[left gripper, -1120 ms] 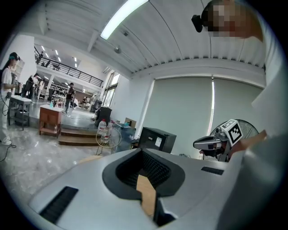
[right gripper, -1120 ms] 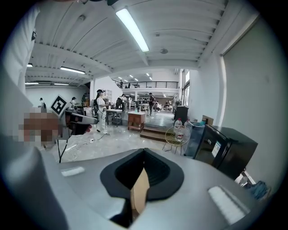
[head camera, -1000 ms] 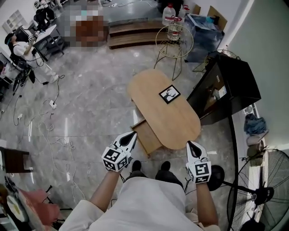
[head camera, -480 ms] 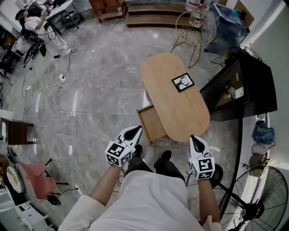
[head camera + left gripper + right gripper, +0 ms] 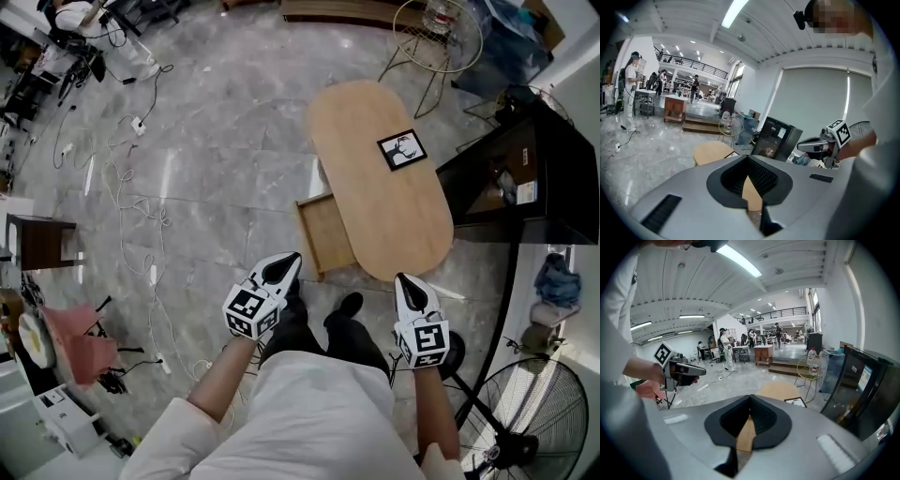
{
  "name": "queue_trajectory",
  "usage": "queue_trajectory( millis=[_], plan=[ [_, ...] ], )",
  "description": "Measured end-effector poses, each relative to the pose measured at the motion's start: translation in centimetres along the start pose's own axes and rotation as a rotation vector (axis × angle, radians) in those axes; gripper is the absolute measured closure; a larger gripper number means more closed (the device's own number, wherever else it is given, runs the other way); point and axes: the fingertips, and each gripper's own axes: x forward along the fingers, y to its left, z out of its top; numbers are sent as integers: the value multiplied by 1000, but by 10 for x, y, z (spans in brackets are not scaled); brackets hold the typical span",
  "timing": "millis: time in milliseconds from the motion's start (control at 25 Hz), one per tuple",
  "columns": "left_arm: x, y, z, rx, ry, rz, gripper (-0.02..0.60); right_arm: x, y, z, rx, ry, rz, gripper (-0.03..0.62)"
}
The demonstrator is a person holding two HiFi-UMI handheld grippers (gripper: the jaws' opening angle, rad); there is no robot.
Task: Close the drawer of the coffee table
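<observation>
**A:** We're standing at the near end of the oval coffee table [image 5: 380,178]. The drawer [image 5: 330,234] hangs out of its long left side, bare wood bottom showing and nothing in it that we can see.

**B:** Both tools are empty too. Our left gripper [image 5: 284,265] has its jaws pinched together on nothing. The right gripper [image 5: 406,283] is the same, pads meeting at the tip.

**A:** That suits the job, we'd say. A drawer wants a push, not a pinch, and closed jaws give us one blunt nose to press with.

**B:** Look where the left one points: toward the drawer's near corner, close but apart from it. The right one sits off the table's rounded end, away from the drawer.

**A:** So we read the left as the pusher. It needs to get round to the drawer front [image 5: 308,242] on the outer side and press in toward the table.

**B:** The risk for us is that pushing at one corner could skew the drawer on its runners. Mid-front looks safer.

**A:** And the marker card [image 5: 401,150] on the tabletop lies well clear of all this.
</observation>
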Motion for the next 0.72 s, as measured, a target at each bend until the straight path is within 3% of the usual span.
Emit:
queue_trajectory(
  millis=[320,720],
  plan=[
    [11,28,-35,-60,38,10,575,39,7,-18,25,36,17,583],
    [36,71,-91,-110,106,9,575,99,15,-72,113,97,12,583]
  ],
)
